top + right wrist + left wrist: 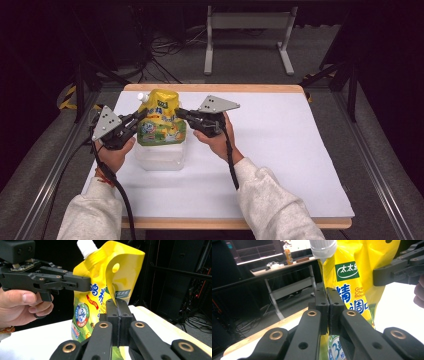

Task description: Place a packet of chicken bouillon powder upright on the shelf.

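I see a yellow pouch (161,119) standing up tall in a clear plastic tub (161,156) on the white desk (280,145). The pouch has a white cap (143,97) at its top corner, and there are blue letters and a green label on its front. My left tool (141,115) is pinching the left edge of the pouch, just under the cap. In the left gripper view the two black jaws are pressed together with the thin yellow edge caught between them. My right tool (181,113) is pinching the other edge of the pouch, on the right side. In the right gripper view its jaws are pressed together too, and the yellow edge with a little round hole runs down into them. So both tools hold the pouch, one on each side, and the pouch stays between them. The pouch sits near the back left part of the desk. The person's hands wear light grey sleeves (272,200) and come in from the bottom. A black cable (231,160) runs back from the right tool along the arm. Behind the desk the room is dark, and a grey metal stand (248,30) is on the floor.
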`<action>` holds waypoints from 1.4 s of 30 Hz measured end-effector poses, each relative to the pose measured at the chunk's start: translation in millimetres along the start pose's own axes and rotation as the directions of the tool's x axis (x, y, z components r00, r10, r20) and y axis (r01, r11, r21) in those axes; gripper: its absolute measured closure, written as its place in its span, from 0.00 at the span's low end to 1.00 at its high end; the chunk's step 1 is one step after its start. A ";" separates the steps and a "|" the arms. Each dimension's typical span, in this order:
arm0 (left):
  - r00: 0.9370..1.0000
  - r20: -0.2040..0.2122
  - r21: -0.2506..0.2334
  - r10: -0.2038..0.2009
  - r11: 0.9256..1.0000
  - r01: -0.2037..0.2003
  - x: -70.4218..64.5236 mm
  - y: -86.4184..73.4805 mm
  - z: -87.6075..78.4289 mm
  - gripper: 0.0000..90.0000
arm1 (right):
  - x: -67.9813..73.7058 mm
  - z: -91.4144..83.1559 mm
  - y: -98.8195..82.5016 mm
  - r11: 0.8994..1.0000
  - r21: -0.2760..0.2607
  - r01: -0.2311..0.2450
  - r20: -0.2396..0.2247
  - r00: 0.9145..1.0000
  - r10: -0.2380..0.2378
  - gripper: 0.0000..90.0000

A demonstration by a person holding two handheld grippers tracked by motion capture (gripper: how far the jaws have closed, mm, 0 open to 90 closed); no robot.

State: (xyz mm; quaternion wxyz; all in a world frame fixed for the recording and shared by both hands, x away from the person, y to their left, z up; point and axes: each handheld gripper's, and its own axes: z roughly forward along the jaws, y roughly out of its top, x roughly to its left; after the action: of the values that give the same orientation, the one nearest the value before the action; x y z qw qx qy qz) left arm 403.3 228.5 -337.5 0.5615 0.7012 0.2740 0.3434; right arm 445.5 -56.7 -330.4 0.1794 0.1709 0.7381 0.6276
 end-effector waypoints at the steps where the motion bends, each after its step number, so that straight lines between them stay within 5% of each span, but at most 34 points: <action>1: 1.000 -0.002 0.002 0.016 1.000 -0.016 -0.4 3.2 0.0 0.98 | -1.4 -0.1 0.2 1.000 -0.011 -0.009 0.000 1.000 0.009 1.00; 7: 1.000 -0.006 -0.018 0.017 1.000 -0.017 1.6 10.7 3.5 0.96 | -6.8 -1.3 8.6 0.999 -0.048 -0.005 0.029 1.000 0.006 1.00; 17: 0.999 -0.004 -0.029 -0.034 0.999 0.034 12.0 0.1 16.8 0.92 | -13.5 9.1 2.2 0.999 -0.047 0.001 0.041 0.999 0.001 1.00; 22: 1.000 0.002 -0.012 -0.023 1.000 0.023 11.4 -5.2 19.4 0.91 | -16.1 12.1 -1.7 0.999 -0.043 -0.001 0.048 0.999 0.003 1.00; 32: 0.999 0.042 -0.030 -0.026 0.999 0.027 3.7 -5.1 10.9 0.92 | -14.0 5.7 -9.7 0.997 -0.066 -0.027 0.012 1.000 0.028 1.00; 42: 0.996 0.073 -0.009 0.052 0.999 -0.051 -6.6 5.4 18.5 0.91 | -11.8 -10.1 -29.8 0.991 -0.091 -0.094 0.004 0.995 0.095 1.00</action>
State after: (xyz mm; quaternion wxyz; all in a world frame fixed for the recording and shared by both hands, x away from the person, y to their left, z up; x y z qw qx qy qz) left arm 413.8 211.2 -335.9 0.5646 0.7183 0.2336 0.3327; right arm 450.2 -75.6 -357.8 0.1600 0.1999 0.6992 0.6675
